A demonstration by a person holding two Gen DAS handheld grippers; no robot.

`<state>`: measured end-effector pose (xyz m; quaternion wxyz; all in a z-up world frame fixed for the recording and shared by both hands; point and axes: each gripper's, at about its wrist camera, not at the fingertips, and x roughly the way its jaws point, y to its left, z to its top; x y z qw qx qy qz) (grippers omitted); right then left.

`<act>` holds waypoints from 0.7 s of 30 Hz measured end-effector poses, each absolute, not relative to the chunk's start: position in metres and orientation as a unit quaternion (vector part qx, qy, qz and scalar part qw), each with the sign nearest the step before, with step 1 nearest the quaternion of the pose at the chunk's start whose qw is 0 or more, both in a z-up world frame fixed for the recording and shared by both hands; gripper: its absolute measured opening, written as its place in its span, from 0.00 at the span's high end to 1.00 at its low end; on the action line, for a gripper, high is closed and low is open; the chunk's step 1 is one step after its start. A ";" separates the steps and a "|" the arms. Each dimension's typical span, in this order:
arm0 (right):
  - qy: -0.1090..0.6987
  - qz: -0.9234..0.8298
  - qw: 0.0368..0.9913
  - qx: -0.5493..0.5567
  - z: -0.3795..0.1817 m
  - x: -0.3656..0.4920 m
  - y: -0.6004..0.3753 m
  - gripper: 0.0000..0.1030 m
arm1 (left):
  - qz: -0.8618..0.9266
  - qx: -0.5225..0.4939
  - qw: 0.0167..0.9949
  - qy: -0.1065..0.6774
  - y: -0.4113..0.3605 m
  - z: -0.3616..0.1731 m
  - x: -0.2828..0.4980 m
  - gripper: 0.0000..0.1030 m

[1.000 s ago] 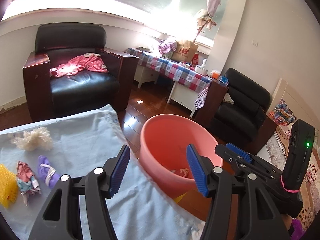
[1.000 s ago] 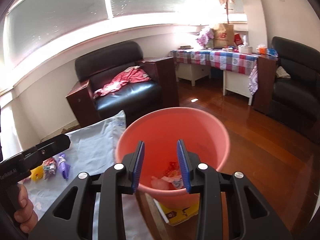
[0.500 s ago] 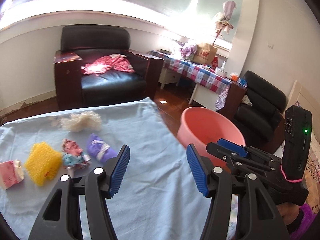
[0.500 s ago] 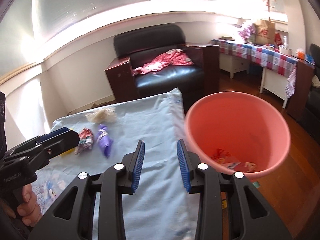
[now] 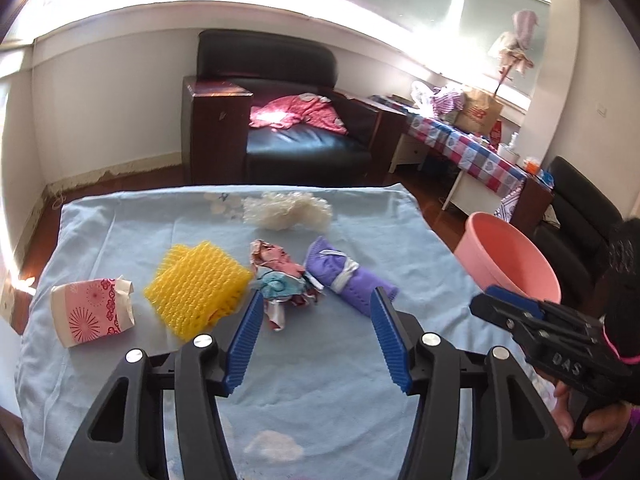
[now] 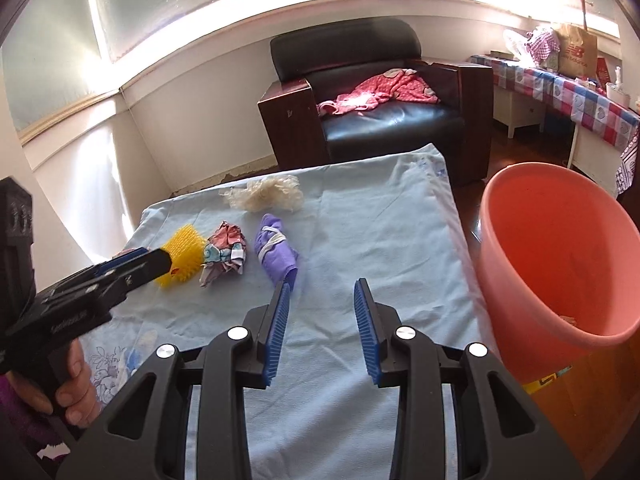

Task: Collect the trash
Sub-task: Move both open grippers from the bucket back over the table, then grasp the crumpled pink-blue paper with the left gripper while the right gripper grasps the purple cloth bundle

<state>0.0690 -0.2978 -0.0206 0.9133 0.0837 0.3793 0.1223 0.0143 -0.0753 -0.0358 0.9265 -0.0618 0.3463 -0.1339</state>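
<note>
Crumpled trash is laid out on a pale blue cloth: a pink-patterned paper cup on its side, yellow bristly pads, a multicoloured wrapper wad, a purple bundle tied with white, and a cream fibrous tuft farther back. The left gripper is seen with jaws apart and nothing between them, having just been narrowed slightly. The right gripper is held part-open and empty over bare cloth. A pink bucket is stood just beside the cloth's right edge, scraps visible inside.
</note>
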 end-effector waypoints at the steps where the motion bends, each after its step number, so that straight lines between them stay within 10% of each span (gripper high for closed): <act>1: 0.382 0.126 0.911 0.085 -0.022 0.070 -0.297 0.67 | -0.132 -0.071 0.923 0.354 -0.073 -0.039 0.022 0.51; 21: 0.409 0.156 0.895 0.085 -0.028 0.099 -0.284 0.67 | -0.095 -0.116 0.886 0.440 -0.068 -0.084 0.093 0.61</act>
